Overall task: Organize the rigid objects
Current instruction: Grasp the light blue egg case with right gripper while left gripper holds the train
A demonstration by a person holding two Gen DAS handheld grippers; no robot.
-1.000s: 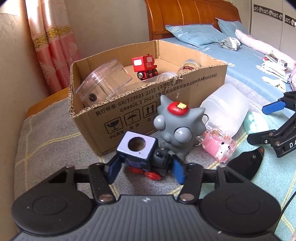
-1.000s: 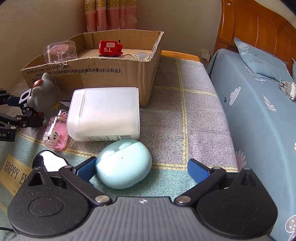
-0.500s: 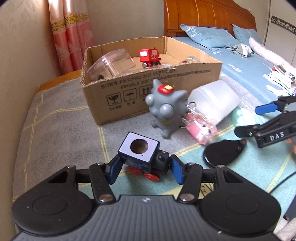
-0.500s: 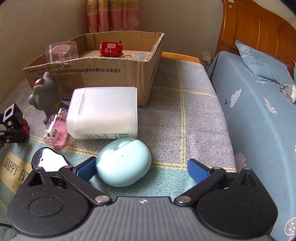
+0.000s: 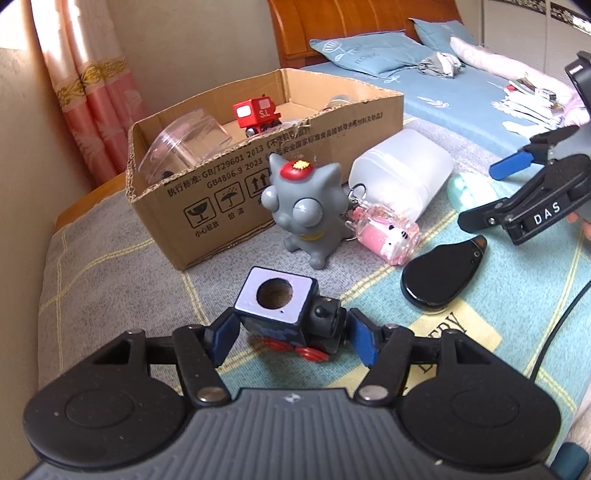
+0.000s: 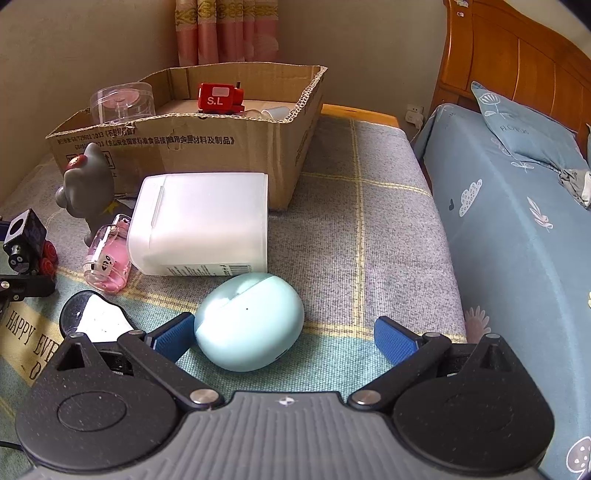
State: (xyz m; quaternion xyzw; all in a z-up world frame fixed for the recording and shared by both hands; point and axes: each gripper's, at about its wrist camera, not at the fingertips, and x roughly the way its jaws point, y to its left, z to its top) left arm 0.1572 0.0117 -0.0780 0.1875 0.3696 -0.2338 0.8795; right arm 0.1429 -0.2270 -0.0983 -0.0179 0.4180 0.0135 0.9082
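- Plain beige walls (image 6: 92,40) meet in a corner, where pink curtains (image 6: 225,31) with a gold patterned band hang.
- A bed with a tall, glossy wooden headboard (image 6: 517,74) stands along the right, under a light blue sheet (image 6: 517,240) printed with small clouds and leaves.
- A blue pillow (image 6: 524,125) leans at the headboard.
- A white wall socket (image 6: 414,110) sits low beside the bed.
- A grey checked blanket (image 6: 388,229) with yellow lines covers the lower wooden platform (image 6: 354,112).
- Soft daylight fills the room.
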